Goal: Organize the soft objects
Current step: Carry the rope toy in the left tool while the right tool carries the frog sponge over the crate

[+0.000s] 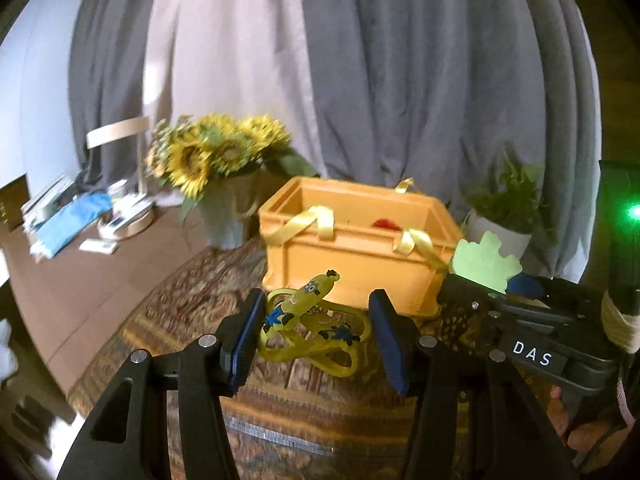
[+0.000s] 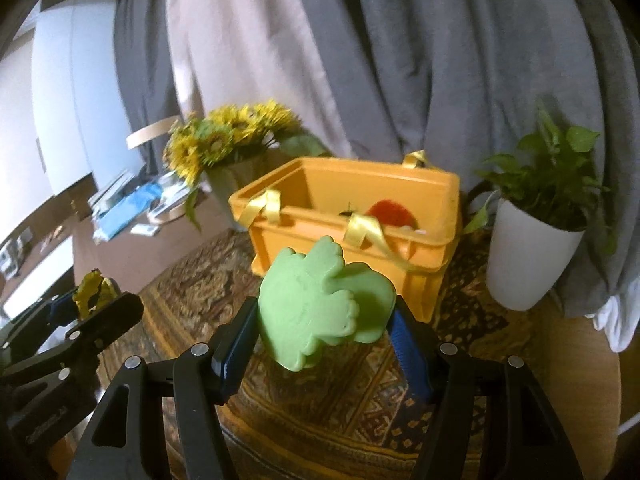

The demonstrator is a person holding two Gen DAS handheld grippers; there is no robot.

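Observation:
An orange crate [image 1: 352,264] with yellow ribbon handles stands on the patterned cloth; it also shows in the right wrist view [image 2: 424,280], with a red soft thing [image 2: 390,212] inside. My left gripper [image 1: 316,340] has its blue pads wide apart around a yellow Minion banana toy [image 1: 308,312]; whether the toy is held or rests on the cloth I cannot tell. My right gripper [image 2: 324,336] is shut on a green soft toy [image 2: 320,304], held just in front of the crate. That toy [image 1: 486,264] shows at the right in the left wrist view.
A sunflower vase [image 1: 224,208] stands left of the crate. A white pot with a green plant [image 2: 528,256] stands right of it. Grey curtains hang behind. A lamp base and papers [image 1: 120,220] lie on the brown table at left.

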